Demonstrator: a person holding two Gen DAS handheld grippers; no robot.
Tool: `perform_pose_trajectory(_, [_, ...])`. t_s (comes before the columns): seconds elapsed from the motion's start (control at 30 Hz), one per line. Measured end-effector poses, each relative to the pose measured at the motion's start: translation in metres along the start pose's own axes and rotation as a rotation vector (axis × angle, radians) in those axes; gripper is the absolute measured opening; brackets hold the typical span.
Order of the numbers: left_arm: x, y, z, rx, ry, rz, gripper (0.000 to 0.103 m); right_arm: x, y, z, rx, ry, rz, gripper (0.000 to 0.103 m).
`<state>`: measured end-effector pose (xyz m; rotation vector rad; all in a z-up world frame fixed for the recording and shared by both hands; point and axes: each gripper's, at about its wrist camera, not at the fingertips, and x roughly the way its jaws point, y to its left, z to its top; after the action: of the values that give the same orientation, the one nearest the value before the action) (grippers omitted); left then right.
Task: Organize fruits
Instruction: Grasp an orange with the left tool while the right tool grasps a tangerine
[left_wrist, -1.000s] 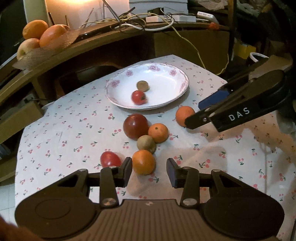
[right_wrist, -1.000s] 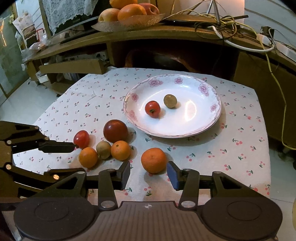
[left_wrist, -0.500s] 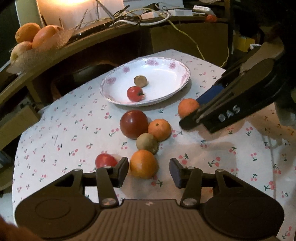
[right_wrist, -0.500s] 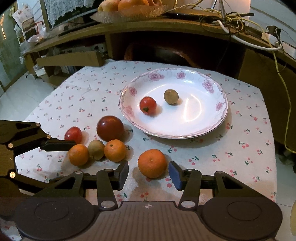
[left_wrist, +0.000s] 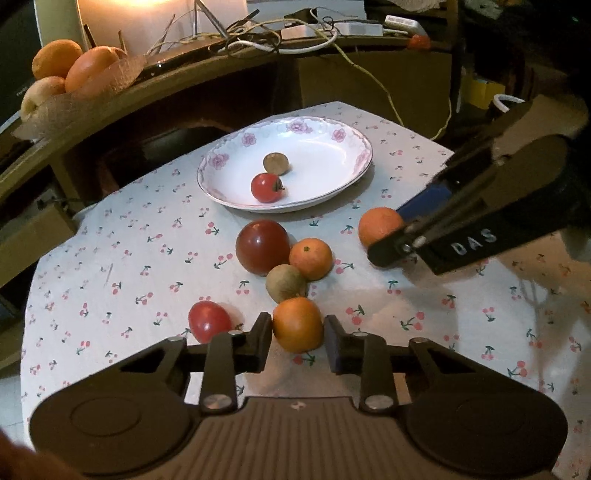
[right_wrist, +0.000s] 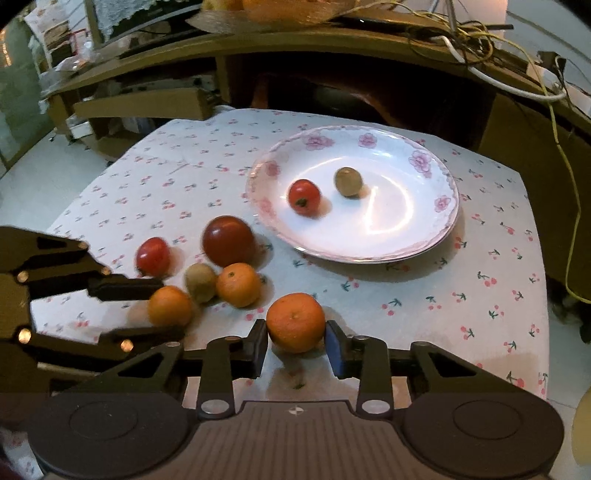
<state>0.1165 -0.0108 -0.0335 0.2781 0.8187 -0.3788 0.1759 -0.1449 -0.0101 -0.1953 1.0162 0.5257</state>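
Observation:
A white floral plate (left_wrist: 354, 162) (right_wrist: 436, 236) holds a small tomato (left_wrist: 266, 187) (right_wrist: 304, 196) and a brown kiwi (left_wrist: 276, 163) (right_wrist: 348, 181). On the cloth lie a dark red tomato (left_wrist: 262, 246) (right_wrist: 229, 240), a tangerine (left_wrist: 311, 258) (right_wrist: 238, 284), a kiwi (left_wrist: 286, 283) (right_wrist: 200, 282) and a small red tomato (left_wrist: 208, 320) (right_wrist: 153, 256). My left gripper (left_wrist: 297, 339) is shut on an orange (left_wrist: 297, 324) (right_wrist: 170, 311). My right gripper (right_wrist: 296, 344) is shut on another orange (right_wrist: 295, 322) (left_wrist: 380, 226).
A wooden shelf (left_wrist: 155, 88) behind the table carries a basket of fruit (left_wrist: 70, 74) and tangled cables (left_wrist: 280, 33). Cardboard boxes (right_wrist: 140, 107) stand at the far left. The cherry-print tablecloth (left_wrist: 110, 258) covers the table.
Both grippers moved forward around their oranges and their jaws closed in until they touch the fruit. The other fruit stayed put.

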Motion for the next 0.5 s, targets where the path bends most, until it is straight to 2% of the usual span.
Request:
perform_pose_trajectory(0.27, [0.009,0.001,0.003,-0.030,0.004,0.010,0.039,-0.011,0.015,-0.014,-0.030,0.014,0.007,0.036])
perform_pose_trajectory(0.5, [0.017,0.001,0.005,-0.044,0.021,0.014,0.042,-0.008,0.009,-0.021,-0.022,0.024,0.018,0.040])
